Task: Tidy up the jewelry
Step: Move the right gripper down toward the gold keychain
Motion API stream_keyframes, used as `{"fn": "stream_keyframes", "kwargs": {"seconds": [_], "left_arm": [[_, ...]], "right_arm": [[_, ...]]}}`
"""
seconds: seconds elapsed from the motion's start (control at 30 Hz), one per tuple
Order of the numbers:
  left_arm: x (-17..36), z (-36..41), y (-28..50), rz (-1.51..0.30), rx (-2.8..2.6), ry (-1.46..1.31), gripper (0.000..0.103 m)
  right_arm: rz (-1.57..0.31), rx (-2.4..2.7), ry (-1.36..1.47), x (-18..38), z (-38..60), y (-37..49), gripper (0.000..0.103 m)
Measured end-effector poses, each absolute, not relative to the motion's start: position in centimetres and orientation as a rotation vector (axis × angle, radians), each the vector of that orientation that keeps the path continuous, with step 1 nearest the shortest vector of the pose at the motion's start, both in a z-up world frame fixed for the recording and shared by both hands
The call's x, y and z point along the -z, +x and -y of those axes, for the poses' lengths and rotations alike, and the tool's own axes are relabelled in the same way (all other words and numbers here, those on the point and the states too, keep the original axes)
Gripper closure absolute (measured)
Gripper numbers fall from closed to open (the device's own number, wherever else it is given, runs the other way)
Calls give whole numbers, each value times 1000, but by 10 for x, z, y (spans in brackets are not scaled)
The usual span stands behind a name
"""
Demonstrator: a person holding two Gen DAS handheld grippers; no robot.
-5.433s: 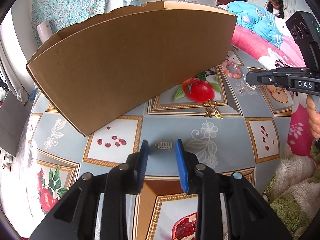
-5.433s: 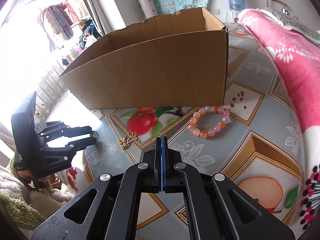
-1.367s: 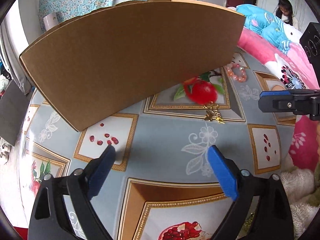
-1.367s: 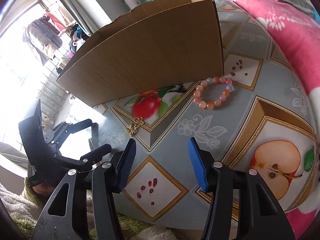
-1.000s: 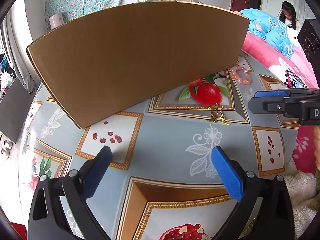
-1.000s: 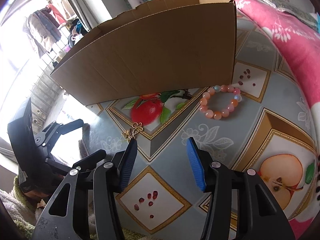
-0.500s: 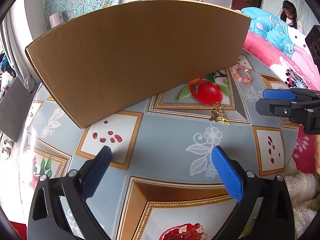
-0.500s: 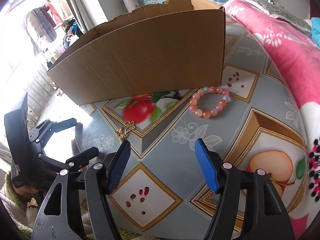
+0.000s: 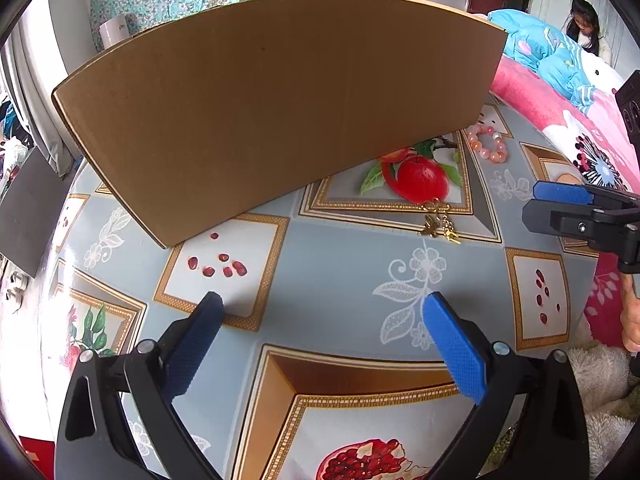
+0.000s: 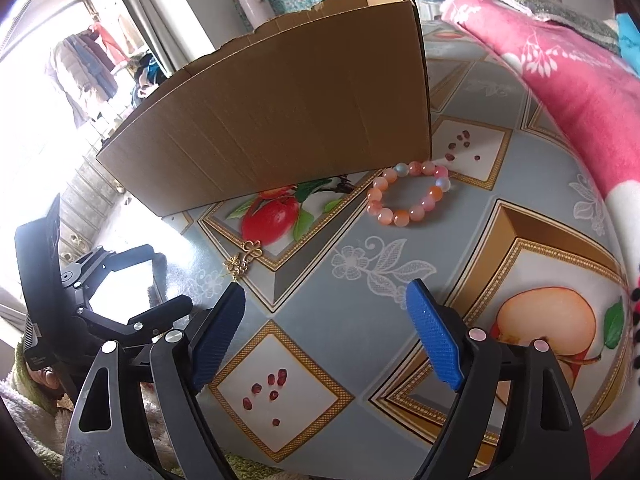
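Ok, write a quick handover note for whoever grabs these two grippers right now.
Left gripper: open, empty, over the tablecloth.
Right gripper: open, empty; its fingers have just been opening.
Pink bead bracelet lies on the cloth by the cardboard box's corner.
Gold charm piece lies just below the red fruit print.
Done: cannot tell, the box's inside is hidden.
Left: bracelet and gold piece, presumably into the box.

both wrist views tilt down, close over bench; left view from left, right view from right; both share cardboard box, bead bracelet, gold charm.
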State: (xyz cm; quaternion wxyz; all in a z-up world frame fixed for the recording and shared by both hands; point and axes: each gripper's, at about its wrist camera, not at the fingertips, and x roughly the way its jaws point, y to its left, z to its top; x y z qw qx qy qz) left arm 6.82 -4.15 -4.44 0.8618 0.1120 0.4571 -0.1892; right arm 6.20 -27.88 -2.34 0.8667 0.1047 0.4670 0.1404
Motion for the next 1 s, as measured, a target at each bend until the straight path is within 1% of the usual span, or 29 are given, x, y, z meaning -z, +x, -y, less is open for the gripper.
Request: {"fn": "stream_keyframes", "kwargs": {"seconds": [0.23, 0.33, 0.4, 0.5, 0.57, 0.6, 0.67, 0.77, 0.87, 1.0], "left_arm": [[44, 39, 68, -973, 396, 243, 5], [39, 41, 64, -926, 359, 268, 6], [34, 43, 61, -883, 366, 278, 12], [27, 49, 60, -844, 396, 275, 27], [26, 57, 61, -832, 438, 285, 42], [26, 60, 62, -830, 458, 295, 46], [27, 68, 63, -829, 497, 326, 59], [29, 80, 65, -835, 543, 359, 72], [32, 87, 68, -846, 575, 383, 80], [33, 94, 67, -845, 602, 404, 82]], "right_arm": [[-968, -321, 238, 21, 284, 61, 24], [-947, -338, 226, 15, 286, 61, 26], [-937, -353, 222, 13, 284, 63, 35], [-937, -365, 214, 12, 280, 68, 44], [-944, -371, 209, 15, 276, 72, 53], [-950, -377, 210, 16, 274, 74, 56], [-960, -387, 212, 19, 271, 77, 60], [-970, -396, 208, 21, 268, 79, 60], [-978, -402, 197, 23, 262, 82, 60], [-979, -408, 198, 23, 260, 85, 60]]}}
